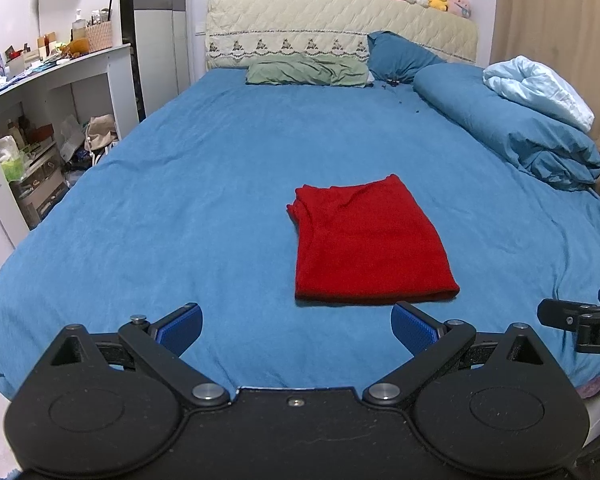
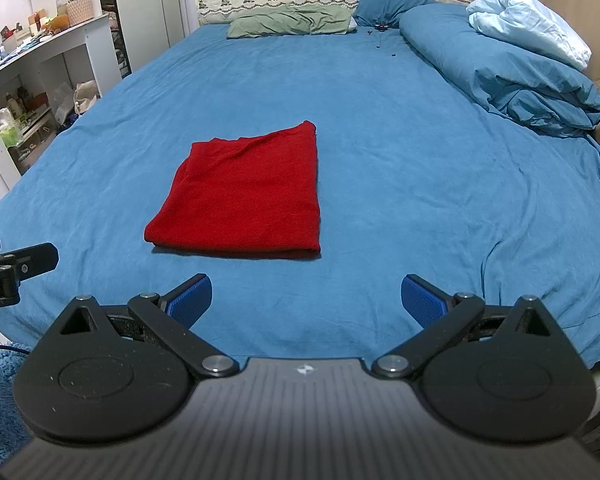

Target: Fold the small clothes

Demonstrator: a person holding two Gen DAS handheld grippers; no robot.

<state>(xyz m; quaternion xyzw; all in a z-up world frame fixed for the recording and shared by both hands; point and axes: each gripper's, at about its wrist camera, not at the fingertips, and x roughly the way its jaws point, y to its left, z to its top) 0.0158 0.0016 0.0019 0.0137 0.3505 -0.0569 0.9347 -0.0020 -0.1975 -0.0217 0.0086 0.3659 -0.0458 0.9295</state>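
Note:
A red garment (image 1: pixel 368 244) lies folded into a flat rectangle on the blue bedsheet (image 1: pixel 204 184), near the bed's front edge; it also shows in the right wrist view (image 2: pixel 244 196). My left gripper (image 1: pixel 296 330) is open and empty, held back from the garment at its near left side. My right gripper (image 2: pixel 306 300) is open and empty, held back from the garment's near right corner. Each gripper shows at the edge of the other's view: the right one in the left wrist view (image 1: pixel 580 316), the left one in the right wrist view (image 2: pixel 16 264).
A rolled blue duvet (image 1: pixel 512 128) with a pale blue cloth (image 1: pixel 540 88) lies along the bed's right side. A green pillow (image 1: pixel 308 70) and a blue pillow (image 1: pixel 400 56) lie at the headboard. White shelves (image 1: pixel 44 120) stand to the left. A curtain (image 1: pixel 560 20) hangs at right.

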